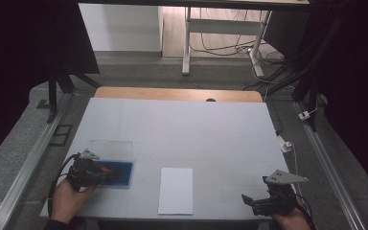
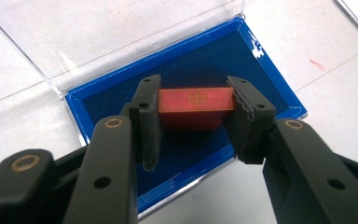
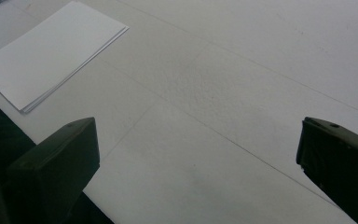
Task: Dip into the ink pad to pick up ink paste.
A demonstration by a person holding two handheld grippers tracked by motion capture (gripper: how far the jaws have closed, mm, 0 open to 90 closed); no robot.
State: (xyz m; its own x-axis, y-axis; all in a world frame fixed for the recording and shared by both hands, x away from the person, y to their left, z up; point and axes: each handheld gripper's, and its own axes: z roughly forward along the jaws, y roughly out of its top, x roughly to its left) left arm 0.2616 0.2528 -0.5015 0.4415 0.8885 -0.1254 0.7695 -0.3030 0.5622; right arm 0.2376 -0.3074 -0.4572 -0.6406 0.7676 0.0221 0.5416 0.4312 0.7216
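White sheeting covers the table [image 1: 182,129] in front of you, with a wooden edge at its far side and dark floor, frames and cables beyond. From the high view, your left gripper [image 1: 106,173] sits at the near left over a blue tray [image 1: 122,173] whose clear lid [image 1: 111,147] lies open flat behind it, a stack of white paper [image 1: 176,190] lies near the front centre, and your right gripper [image 1: 249,201] rests low at the near right, well apart from the paper. What that view blurs, your left gripper view makes plain: the jaws of the left gripper [image 2: 195,114] pinch a red block [image 2: 196,107] by its two ends, over the dark blue pad of the tray [image 2: 279,100], and the block carries a faint gold mark on top. Your right gripper view shows the right gripper [image 3: 198,154] spread wide over bare table, with the paper stack [image 3: 51,53] off to its upper left.
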